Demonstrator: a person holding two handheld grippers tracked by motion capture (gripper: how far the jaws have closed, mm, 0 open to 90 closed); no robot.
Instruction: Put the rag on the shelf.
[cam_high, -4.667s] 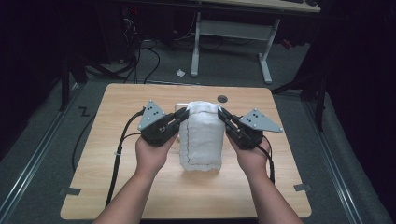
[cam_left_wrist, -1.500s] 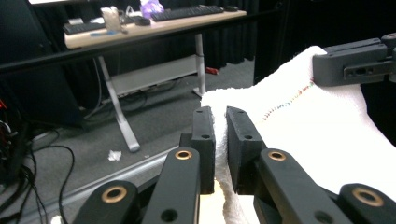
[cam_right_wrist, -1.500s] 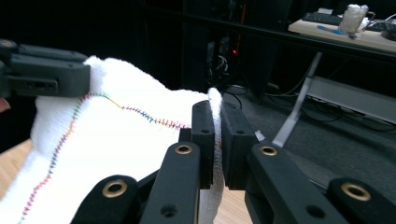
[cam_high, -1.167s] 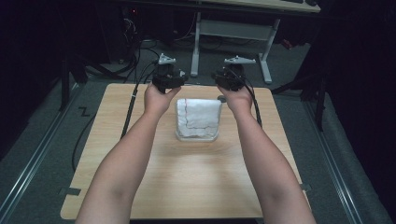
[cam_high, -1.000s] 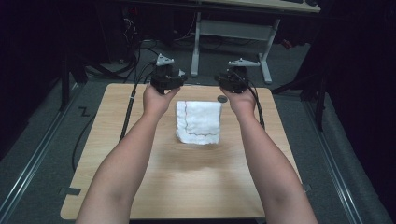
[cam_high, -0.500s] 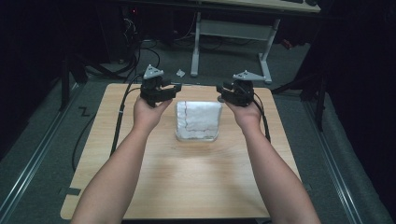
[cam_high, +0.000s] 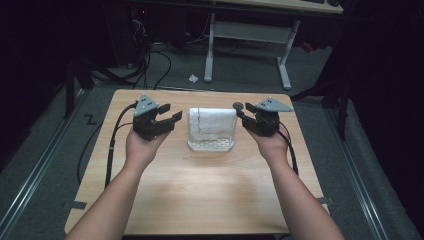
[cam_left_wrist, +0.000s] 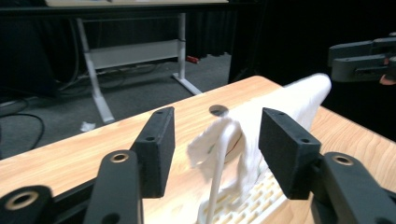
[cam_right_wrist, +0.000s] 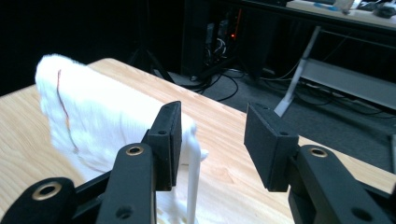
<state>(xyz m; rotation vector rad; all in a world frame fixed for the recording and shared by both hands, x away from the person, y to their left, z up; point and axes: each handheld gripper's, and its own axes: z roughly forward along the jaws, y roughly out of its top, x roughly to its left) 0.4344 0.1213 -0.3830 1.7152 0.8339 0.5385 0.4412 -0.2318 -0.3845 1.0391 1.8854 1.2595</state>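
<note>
A dim room is surrounding the wooden desk (cam_high: 200, 200). At its far middle, a white towel (cam_high: 212, 125) is being left draped over a white rack (cam_high: 211, 145). Beside the towel, the left tool (cam_high: 167, 117) and right tool (cam_high: 244, 112) have just been opening, released and empty, so the hanging is judged done. The rack's bars are being hidden by the towel.

Towel (cam_high: 212, 120) draped over rack (cam_high: 211, 145), mid-table (cam_high: 200, 200); claws flank it.
</note>
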